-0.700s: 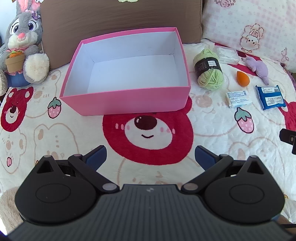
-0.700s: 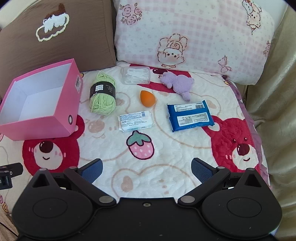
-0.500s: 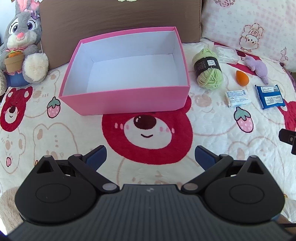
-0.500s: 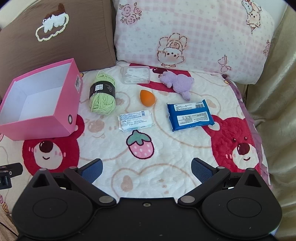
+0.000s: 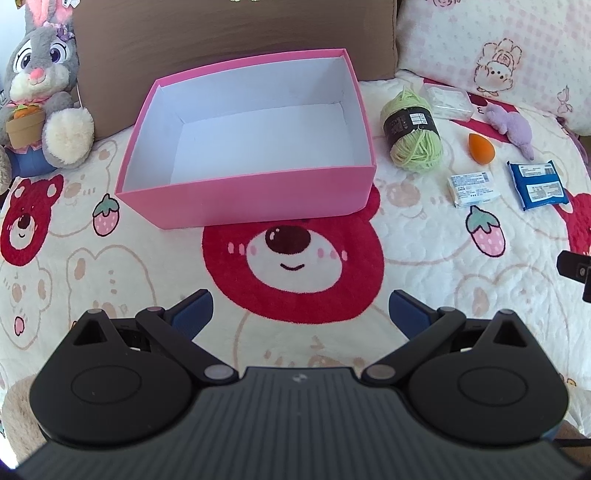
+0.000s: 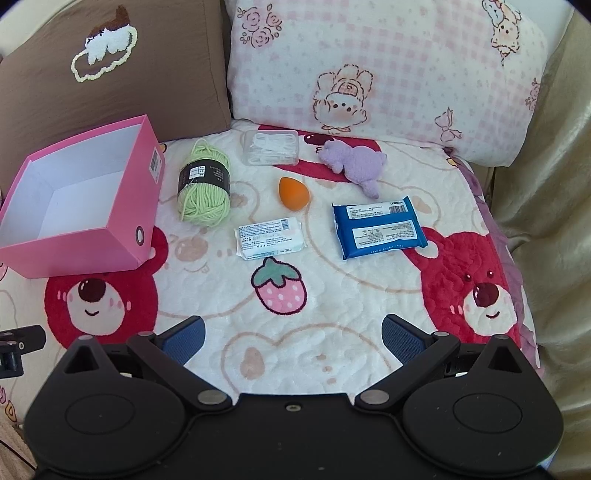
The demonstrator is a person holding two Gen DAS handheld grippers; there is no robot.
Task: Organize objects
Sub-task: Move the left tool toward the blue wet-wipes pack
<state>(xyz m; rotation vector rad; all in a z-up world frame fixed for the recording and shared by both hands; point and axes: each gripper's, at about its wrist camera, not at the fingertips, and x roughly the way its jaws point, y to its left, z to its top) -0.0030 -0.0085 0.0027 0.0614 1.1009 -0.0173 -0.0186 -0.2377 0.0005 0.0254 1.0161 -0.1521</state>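
The pink box (image 5: pixel 251 195) sits open on the bear-print blanket (image 5: pixel 110 280), its white inside bare, directly ahead of my left gripper (image 5: pixel 299 310) and backed against the brown cushion (image 5: pixel 236 33). To its right, just beside the box wall, lies the green yarn ball (image 6: pixel 204 186) with its dark label band. Beyond the yarn, toward the pink checked pillow (image 6: pixel 388 66), rests a clear plastic case (image 6: pixel 271 147), and near that a purple plush toy (image 6: pixel 352 162). The orange makeup sponge (image 6: pixel 293 194) stands between the yarn and the plush. Closer to me are the white wipes packet (image 6: pixel 270 238) and, well apart to its right, the blue wipes packet (image 6: pixel 378 227), both flat on the blanket. My right gripper (image 6: pixel 291 338) hangs above the blanket in front of these items, tilted down toward them, its blue-padded jaws spread wide with nothing between them. My left tongs are likewise wide apart and empty, aimed down over the red bear face. A grey bunny plush (image 5: pixel 40 96) sits off to the left of the box.
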